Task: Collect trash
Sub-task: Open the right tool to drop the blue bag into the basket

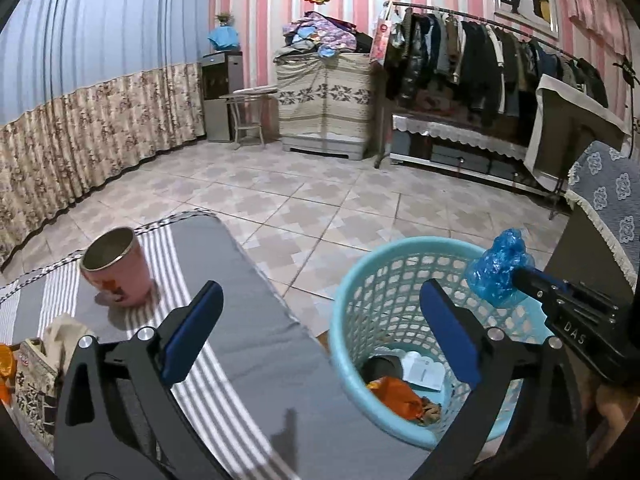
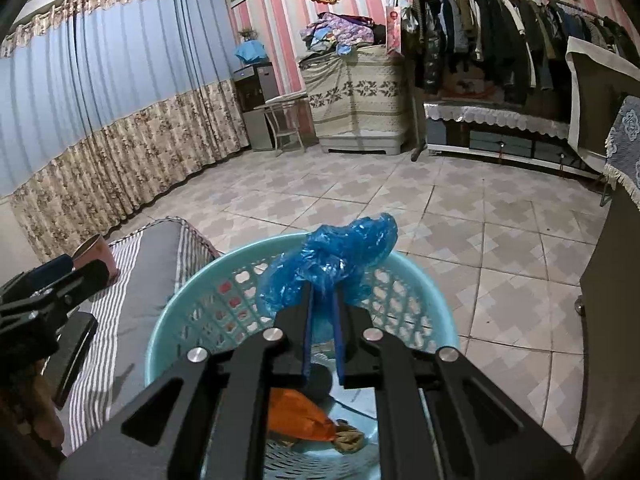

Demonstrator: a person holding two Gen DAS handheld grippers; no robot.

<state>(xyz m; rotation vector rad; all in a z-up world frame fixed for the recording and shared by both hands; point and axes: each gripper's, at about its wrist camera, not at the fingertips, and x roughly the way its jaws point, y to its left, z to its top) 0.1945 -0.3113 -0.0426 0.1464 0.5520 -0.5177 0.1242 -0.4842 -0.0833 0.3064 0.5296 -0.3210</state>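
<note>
My right gripper [image 2: 322, 286] is shut on a crumpled blue plastic bag [image 2: 340, 258] and holds it above a light blue mesh trash basket [image 2: 192, 280]. The same bag [image 1: 500, 266] shows at the basket's far right rim in the left wrist view. The basket [image 1: 352, 272] holds an orange wrapper [image 1: 396, 396], white paper [image 1: 422, 370] and a dark item. My left gripper [image 1: 320, 316] is open and empty, over the gap between the table edge and the basket.
A pink metal cup [image 1: 118, 270] stands on the grey striped tablecloth [image 1: 224, 352]. A tissue box [image 1: 36, 376] sits at the left edge. Tiled floor [image 1: 320, 200] lies beyond, with a clothes rack [image 1: 500, 52] and a dark cabinet [image 1: 592, 248] at right.
</note>
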